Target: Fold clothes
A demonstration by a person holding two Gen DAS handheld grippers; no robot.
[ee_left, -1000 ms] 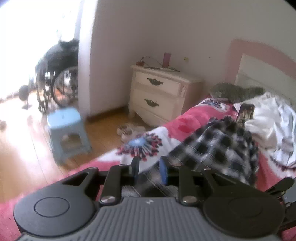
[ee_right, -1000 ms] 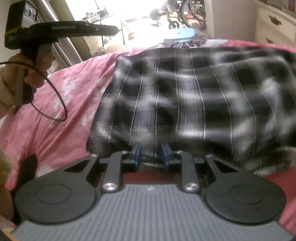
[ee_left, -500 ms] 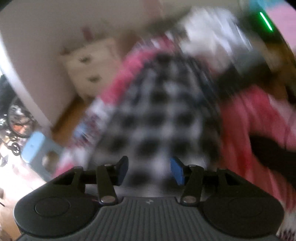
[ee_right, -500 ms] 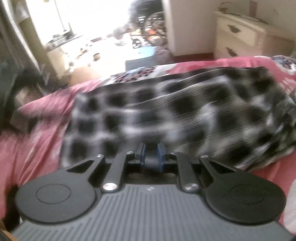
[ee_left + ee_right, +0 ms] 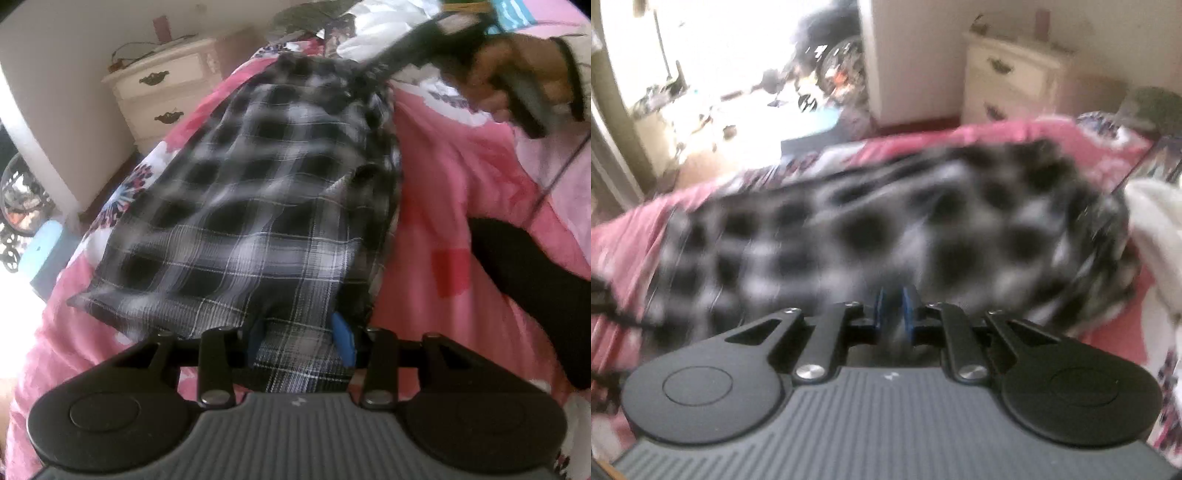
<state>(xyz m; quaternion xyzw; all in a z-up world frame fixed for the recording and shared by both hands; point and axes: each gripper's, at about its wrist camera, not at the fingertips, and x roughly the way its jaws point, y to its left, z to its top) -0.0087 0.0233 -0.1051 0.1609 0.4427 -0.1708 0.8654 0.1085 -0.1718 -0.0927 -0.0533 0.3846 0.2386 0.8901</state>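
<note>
Lengthwise, the plaid shirt (image 5: 258, 206) runs from bottom centre toward the upper middle of the left wrist view, lying on the pink bed (image 5: 461, 192). A dresser (image 5: 162, 92) stands at upper left. The left claw (image 5: 301, 341) is closing, cloth between its blue pads. The right claw (image 5: 894, 314), held by a hand (image 5: 517, 77) at upper right, pinches the shirt's blurred edge.

**Colours and patterns on view**

Black, white and grey plaid cotton garment (image 5: 258, 206). Pink bedspread (image 5: 454, 206) with white patches and a red-and-blue floral burst. Cream wooden nightstand (image 5: 162, 88), dark handles. Pale blue plastic stool (image 5: 40, 254). White crumpled cloth (image 5: 1156, 221). Blue pads (image 5: 342, 338) on black gripper frames.
</note>
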